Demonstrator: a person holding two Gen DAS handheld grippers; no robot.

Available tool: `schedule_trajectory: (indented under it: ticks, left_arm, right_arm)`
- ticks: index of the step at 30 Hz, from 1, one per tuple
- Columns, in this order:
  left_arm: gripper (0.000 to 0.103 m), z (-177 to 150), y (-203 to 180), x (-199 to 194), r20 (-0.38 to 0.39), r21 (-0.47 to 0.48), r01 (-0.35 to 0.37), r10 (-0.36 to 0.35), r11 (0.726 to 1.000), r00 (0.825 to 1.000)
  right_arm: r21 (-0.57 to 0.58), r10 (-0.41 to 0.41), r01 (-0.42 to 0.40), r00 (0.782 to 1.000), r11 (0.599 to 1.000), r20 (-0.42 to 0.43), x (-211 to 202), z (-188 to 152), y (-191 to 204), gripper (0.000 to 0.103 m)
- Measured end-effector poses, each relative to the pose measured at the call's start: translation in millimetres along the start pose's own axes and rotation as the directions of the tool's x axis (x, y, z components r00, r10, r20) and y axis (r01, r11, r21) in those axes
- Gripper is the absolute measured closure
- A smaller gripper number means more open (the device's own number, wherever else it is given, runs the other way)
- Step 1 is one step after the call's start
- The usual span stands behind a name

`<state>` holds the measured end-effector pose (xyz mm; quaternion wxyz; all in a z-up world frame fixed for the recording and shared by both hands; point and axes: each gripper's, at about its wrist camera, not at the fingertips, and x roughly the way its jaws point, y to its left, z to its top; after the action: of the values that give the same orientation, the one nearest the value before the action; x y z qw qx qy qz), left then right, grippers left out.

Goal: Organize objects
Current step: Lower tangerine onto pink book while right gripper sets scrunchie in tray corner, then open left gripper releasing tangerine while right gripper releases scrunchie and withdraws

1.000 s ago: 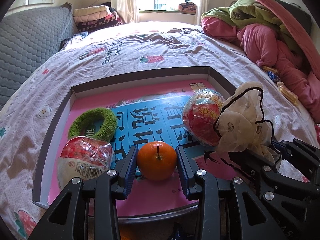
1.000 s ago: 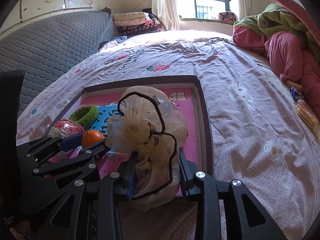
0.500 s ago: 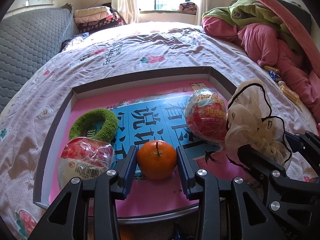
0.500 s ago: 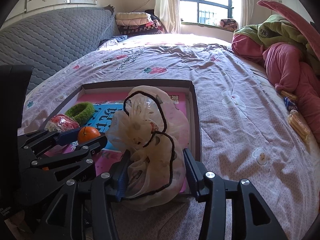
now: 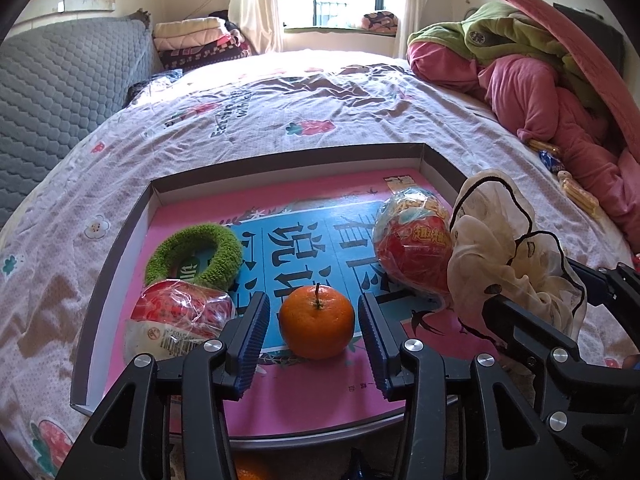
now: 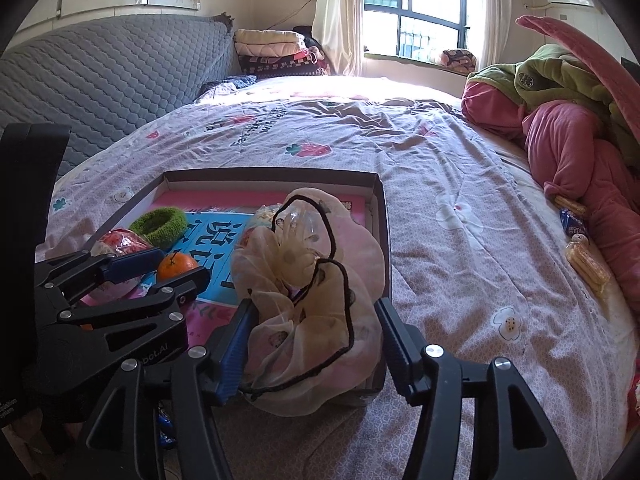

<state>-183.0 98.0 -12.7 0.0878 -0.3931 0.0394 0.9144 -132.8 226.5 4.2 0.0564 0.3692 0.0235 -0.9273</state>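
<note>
In our left gripper (image 5: 313, 330) the jaws are opening around a mandarin orange (image 5: 316, 322); there is a gap on both sides, so the fruit sits released on the pink and blue printed sheet (image 5: 304, 380) lining the shallow box (image 5: 120, 248).

In our right gripper (image 6: 316, 344) the jaws are also opening, with a cream sheer scrunchie edged in black (image 6: 308, 304) between them. The left pad looks to touch its fabric and the right pad stands clear. The scrunchie sags over the box's near right corner.

Only the left wrist view shows plainly what lies around the orange: a red and white wrapped snack (image 5: 180, 316) just left, a green fuzzy hair tie (image 5: 194, 254) behind it, and a red foil-wrapped ball (image 5: 414, 248) to the right, near the scrunchie.

Only the right wrist view shows more of the flowered bedsheet (image 6: 460, 208) right of the box and the small wrapped snacks (image 6: 586, 260) beside the pink bedding (image 6: 568, 148).
</note>
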Motion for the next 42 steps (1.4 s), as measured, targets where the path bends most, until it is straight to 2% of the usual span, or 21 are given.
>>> schedule_trajectory:
  ticks: [4, 13, 18, 23, 30, 42]
  left_arm:
    - [0.056, -0.2, 0.2, 0.8, -0.006, 0.0, 0.004, -0.004, 1.0, 1.0]
    - [0.055, -1.2, 4.4, -2.5, -0.002, -0.006, 0.007, -0.007, 1.0, 1.0]
    - [0.044, -2.5, 8.8, -5.8, 0.001, -0.008, -0.002, 0.002, 1.0, 1.0]
    - [0.044, -3.5, 12.5, -6.2, -0.009, -0.02, 0.025, -0.025, 0.999, 1.0]
    - [0.043, -5.3, 10.1, -13.5, 0.01, 0.001, 0.026, -0.026, 1.0, 1.0]
    - [0.041, -3.1, 21.0, -32.9, 0.058, -0.017, 0.022, -0.021, 1.0, 0.998]
  right_arm:
    - [0.0, -0.015, 0.015, 1.0, 1.0, 0.019, -3.2, 1.8, -0.5, 0.039]
    - [0.047, 0.013, -0.014, 0.999, 0.999, 0.036, -4.2, 5.4, -3.1, 0.038]
    - [0.06, 0.025, -0.028, 0.998, 0.998, 0.061, -8.0, 8.3, -4.9, 0.034]
    - [0.075, 0.028, -0.032, 0.999, 0.997, 0.046, -5.8, 7.7, -5.9, 0.029]
    - [0.07, 0.041, -0.047, 0.995, 0.996, 0.09, -15.3, 10.3, -3.4, 0.023]
    - [0.077, 0.036, -0.046, 0.992, 0.996, 0.125, -21.9, 14.5, -0.1, 0.023]
